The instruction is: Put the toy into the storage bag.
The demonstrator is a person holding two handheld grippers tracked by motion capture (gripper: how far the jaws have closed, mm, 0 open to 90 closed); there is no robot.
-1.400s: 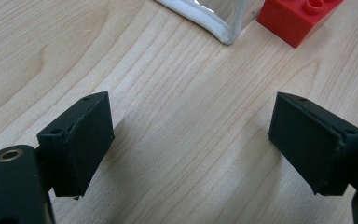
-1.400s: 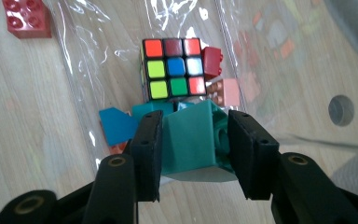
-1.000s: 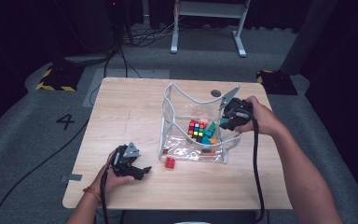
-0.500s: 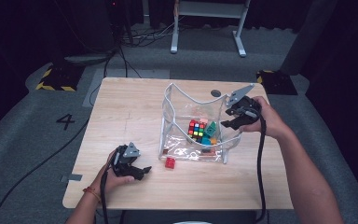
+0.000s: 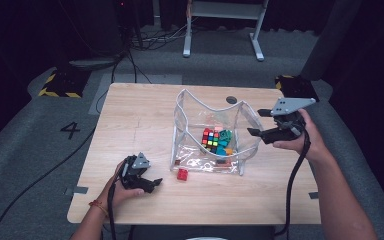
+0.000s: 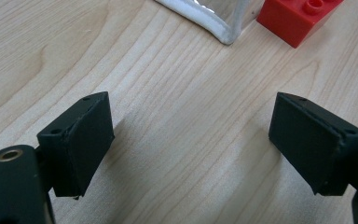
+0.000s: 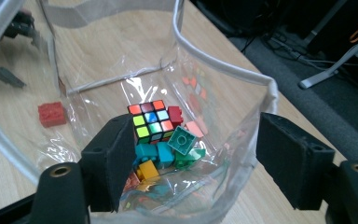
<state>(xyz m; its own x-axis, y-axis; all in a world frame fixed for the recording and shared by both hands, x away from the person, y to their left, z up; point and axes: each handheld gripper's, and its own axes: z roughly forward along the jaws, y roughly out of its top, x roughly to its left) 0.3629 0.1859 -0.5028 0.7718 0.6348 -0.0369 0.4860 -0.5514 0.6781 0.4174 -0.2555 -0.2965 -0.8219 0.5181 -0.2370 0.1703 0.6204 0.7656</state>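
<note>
- The clear bag (image 5: 210,135) stands open near the middle of the table (image 5: 130,125). It is soft transparent plastic with a pale sewn rim, and it holds a puzzle cube (image 5: 210,138) and a heap of small blocks (image 5: 223,146).
- A single red brick (image 5: 182,174) lies on the table just outside the bag's near wall, towards the left.
- The right gripper (image 5: 260,133) hangs at the bag's right rim. Earlier frames are given, and its jaws have just been opening. They now stand wide with nothing between the pads. In the right gripper view the cube (image 7: 151,121) and the green and teal blocks (image 7: 177,147) lie loose below, inside the bag.
- The left gripper (image 5: 152,184) rests low on the near left of the table with its jaws partly apart and empty. In the left gripper view the red brick (image 6: 298,18) sits just ahead, beside the bag's corner seam (image 6: 223,32).
- Handling judgement for the brick: light, rigid, hard plastic, and not fragile. Its smooth faces may slip on the pads, and the studded top gives a poor seat.
- Best hold, as I judge it, is across two opposite flat side faces, low on the body, with the pads square to them.
- Risk: a skewed approach could nudge the brick against the limp bag wall, and that wall will give rather than brace it.
</note>
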